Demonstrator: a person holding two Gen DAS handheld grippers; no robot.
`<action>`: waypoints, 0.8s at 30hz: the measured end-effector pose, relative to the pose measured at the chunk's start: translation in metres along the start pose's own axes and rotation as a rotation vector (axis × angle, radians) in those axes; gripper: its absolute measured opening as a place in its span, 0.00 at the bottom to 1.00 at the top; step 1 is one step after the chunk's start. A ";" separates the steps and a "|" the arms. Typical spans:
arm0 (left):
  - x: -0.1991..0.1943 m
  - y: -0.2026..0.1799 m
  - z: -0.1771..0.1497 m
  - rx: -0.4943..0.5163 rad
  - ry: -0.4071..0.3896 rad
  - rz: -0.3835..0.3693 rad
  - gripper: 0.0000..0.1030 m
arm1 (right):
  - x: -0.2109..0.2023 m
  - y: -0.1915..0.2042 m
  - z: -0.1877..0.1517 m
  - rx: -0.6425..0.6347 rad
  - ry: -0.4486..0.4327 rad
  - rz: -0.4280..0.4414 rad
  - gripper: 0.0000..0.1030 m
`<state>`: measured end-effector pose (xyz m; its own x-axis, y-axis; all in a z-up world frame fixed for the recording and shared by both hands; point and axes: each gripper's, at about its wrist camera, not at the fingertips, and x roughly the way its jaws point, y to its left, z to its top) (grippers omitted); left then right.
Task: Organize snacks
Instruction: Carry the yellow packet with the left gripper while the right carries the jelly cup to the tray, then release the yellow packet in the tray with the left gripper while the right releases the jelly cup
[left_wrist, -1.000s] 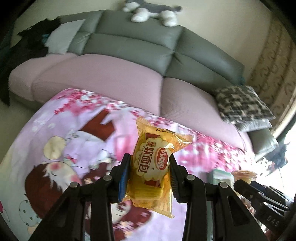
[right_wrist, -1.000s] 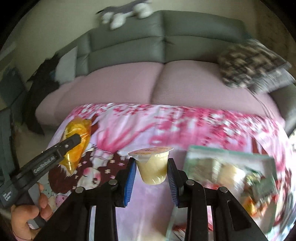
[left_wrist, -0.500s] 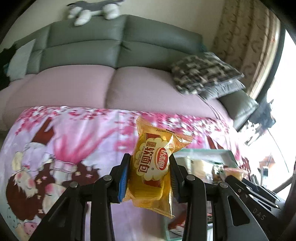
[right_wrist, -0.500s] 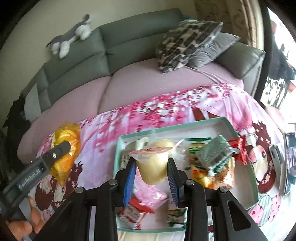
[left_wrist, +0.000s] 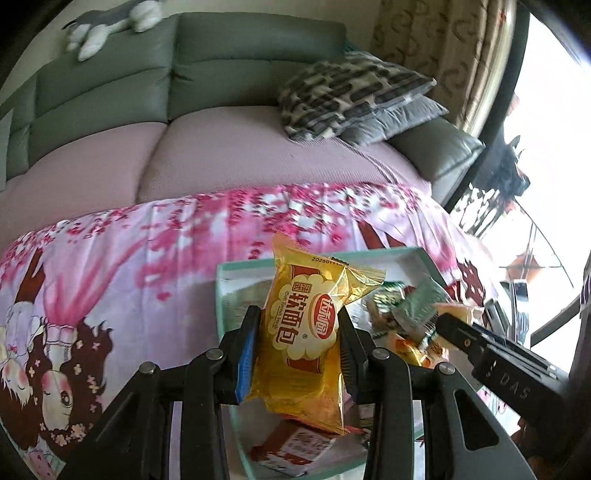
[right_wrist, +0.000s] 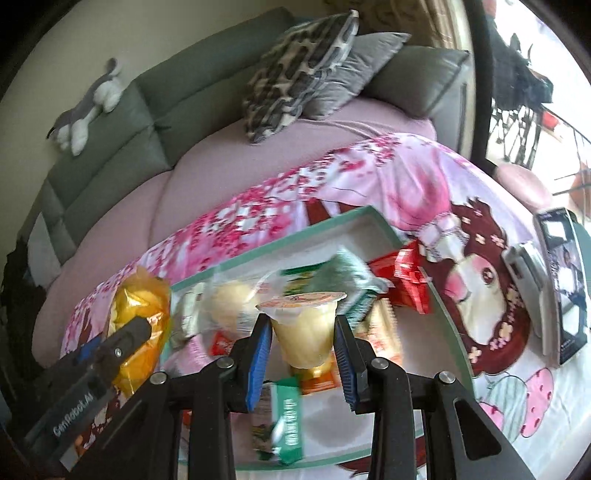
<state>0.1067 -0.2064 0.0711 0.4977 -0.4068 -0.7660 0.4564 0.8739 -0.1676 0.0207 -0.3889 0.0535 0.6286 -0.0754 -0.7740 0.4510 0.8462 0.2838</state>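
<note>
Pinching yellow bread pkt (left_wrist: 303, 332), left hand-held gripper (left_wrist: 297, 350); right (right_wrist: 303, 354) clamping jelly cup (right_wrist: 303, 328).

Glossy crinkled plastic bread wrapper (left_wrist: 306, 332), clear smooth plastic jelly cup (right_wrist: 304, 332), printed cloth cover (left_wrist: 110, 258).

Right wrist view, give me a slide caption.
Right hand-held gripper holds a jelly cup above the snack-filled tray.
</note>
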 end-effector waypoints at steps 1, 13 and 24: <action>0.003 -0.004 0.000 0.011 0.006 0.000 0.39 | 0.000 -0.003 0.000 0.008 0.001 0.001 0.35; 0.019 -0.019 -0.008 0.043 0.052 0.023 0.39 | 0.009 0.004 -0.002 -0.005 0.019 0.053 0.35; 0.032 -0.017 -0.010 0.044 0.082 0.047 0.40 | 0.027 0.015 -0.010 -0.040 0.075 0.050 0.36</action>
<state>0.1073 -0.2317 0.0435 0.4579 -0.3413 -0.8208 0.4671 0.8780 -0.1045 0.0384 -0.3727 0.0315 0.6001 0.0062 -0.7999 0.3935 0.8683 0.3020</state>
